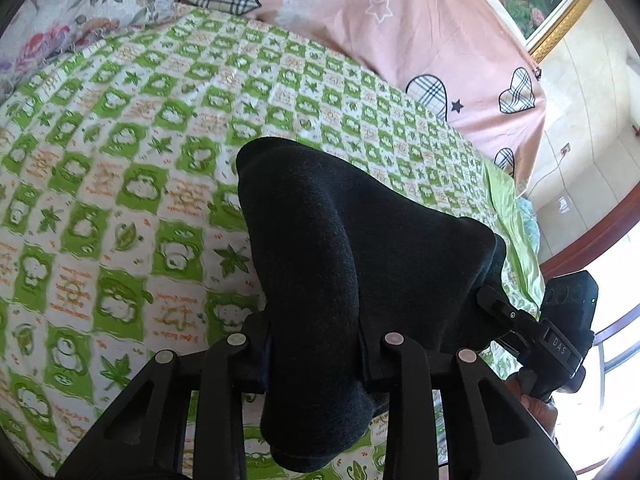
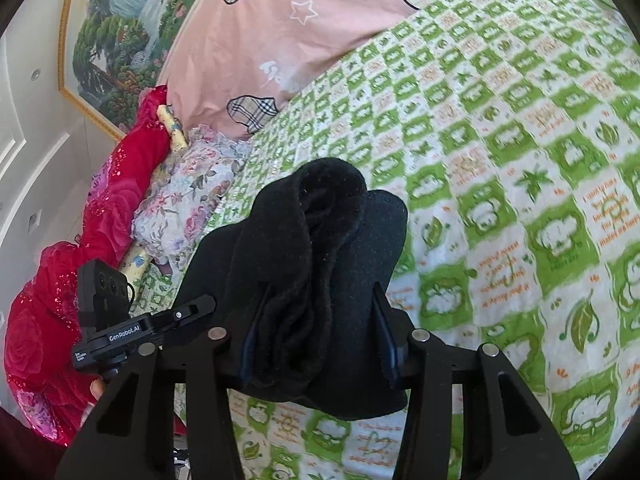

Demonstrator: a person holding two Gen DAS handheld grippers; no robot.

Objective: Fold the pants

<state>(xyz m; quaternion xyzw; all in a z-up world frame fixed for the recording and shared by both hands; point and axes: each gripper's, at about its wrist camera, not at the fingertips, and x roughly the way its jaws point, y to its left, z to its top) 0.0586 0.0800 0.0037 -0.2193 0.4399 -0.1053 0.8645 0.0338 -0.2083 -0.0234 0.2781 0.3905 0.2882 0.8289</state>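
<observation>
The black pants [image 1: 340, 248] hang bunched over a green and white patterned bedsheet [image 1: 120, 160]. My left gripper [image 1: 316, 356] is shut on one part of the pants, with fabric filling the space between its fingers and drooping below them. In the right wrist view the same pants [image 2: 312, 264] are gathered in thick folds, and my right gripper [image 2: 320, 340] is shut on them. The pants stretch between the two grippers. The right gripper shows at the right edge of the left view as a black body [image 1: 560, 332]; the left gripper body [image 2: 120, 320] shows at the left of the right view.
A pink quilt [image 1: 400, 20] with plaid hearts lies along the far side of the bed. A floral pillow [image 2: 188, 200] and red rose-patterned bedding [image 2: 60, 300] sit at the bed's edge. A framed landscape painting [image 2: 120, 32] hangs on the wall.
</observation>
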